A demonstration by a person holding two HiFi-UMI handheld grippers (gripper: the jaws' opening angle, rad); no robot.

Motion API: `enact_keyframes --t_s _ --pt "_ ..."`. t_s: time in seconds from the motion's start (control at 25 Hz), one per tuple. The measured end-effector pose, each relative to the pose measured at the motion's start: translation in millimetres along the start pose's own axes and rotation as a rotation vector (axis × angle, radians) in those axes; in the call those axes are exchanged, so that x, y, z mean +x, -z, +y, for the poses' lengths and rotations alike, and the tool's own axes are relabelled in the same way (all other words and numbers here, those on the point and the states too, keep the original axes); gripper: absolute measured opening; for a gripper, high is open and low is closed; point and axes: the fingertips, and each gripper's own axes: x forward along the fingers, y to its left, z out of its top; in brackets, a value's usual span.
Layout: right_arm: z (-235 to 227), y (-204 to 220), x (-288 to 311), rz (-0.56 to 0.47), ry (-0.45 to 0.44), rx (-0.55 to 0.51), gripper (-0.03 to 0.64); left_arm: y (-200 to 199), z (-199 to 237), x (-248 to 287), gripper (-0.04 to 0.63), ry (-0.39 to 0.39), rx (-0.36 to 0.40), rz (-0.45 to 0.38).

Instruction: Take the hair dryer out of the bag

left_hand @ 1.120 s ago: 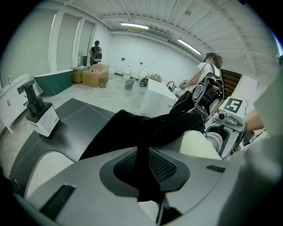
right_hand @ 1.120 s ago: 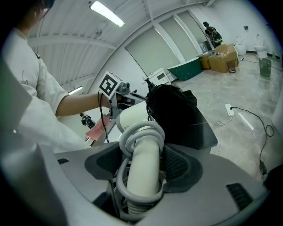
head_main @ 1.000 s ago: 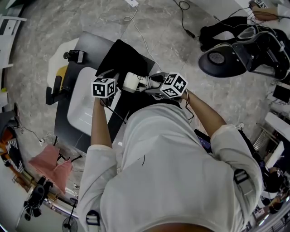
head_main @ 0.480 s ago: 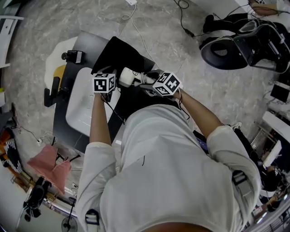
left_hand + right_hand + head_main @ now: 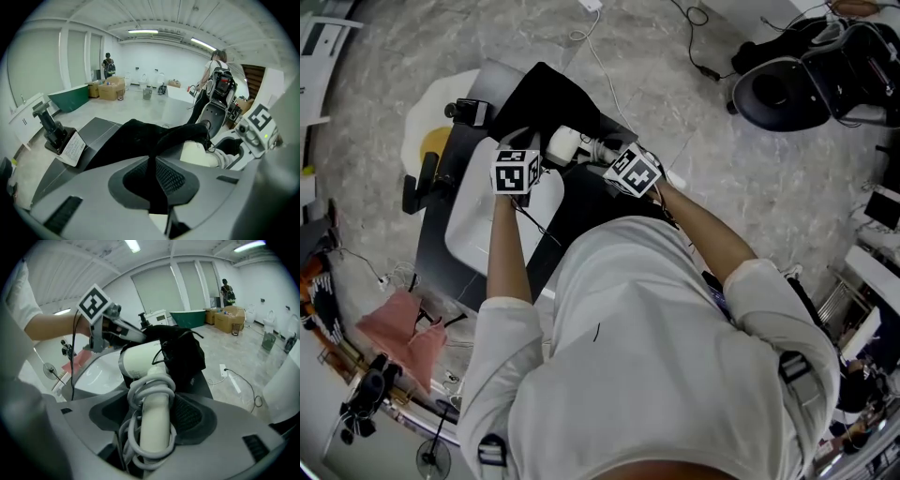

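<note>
Two tools busy, left gripper (image 5: 151, 164) jaws just closing, pinching black bag (image 5: 136, 138), right gripper (image 5: 154, 420) jaws just widening, clamped on hair dryer (image 5: 140, 362) handle, white basin (image 5: 473, 220) beside.

Bag (image 5: 548, 105) on table (image 5: 431, 246) (far end); hair dryer (image 5: 565, 145) before it.

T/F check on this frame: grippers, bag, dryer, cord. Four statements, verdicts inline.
1. The left gripper pinches the black bag. True; its jaws have just been closing, with fabric between them.
2. The right gripper is empty. False: it holds the hair dryer by the handle, though its jaws have just opened slightly.
3. The cord trails loose on the floor. False: it is coiled round the handle.
4. The hair dryer is white. True.
</note>
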Motion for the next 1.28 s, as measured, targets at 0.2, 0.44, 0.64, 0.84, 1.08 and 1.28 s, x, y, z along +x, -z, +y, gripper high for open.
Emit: enact_keyframes --t_s 0.2,0.44,0.64,0.84,1.08,1.28 --pt "-2.0 4.0 14.1 0.081 0.094 -0.162 0.327 -2.4 -18.4 -23.5 0.048 0.04 -0.058 -0.051" --pt "-3.4 6.4 17.7 0.071 0.129 -0.164 0.306 2.9 -38.4 -35.3 0.048 0.042 -0.036 -0.061" --pt "3.2 -1.4 9.0 0.016 -0.04 0.076 0.284 4.5 -34.5 -37.5 0.048 0.0 -0.012 -0.055" --pt "20.8 0.5 -11.6 -0.015 -0.273 0.208 0.282 -0.2 -16.2 -40.3 0.046 -0.044 0.025 -0.035" --pt "43.3 15.3 -40.5 -0.027 -0.377 0.044 0.281 2.5 -15.7 -35.6 0.046 -0.012 -0.022 -0.015" --pt "60.2 22.1 -68.5 -0.061 -0.448 -0.03 0.282 6.8 -30.0 -31.2 0.044 0.004 -0.045 -0.012"
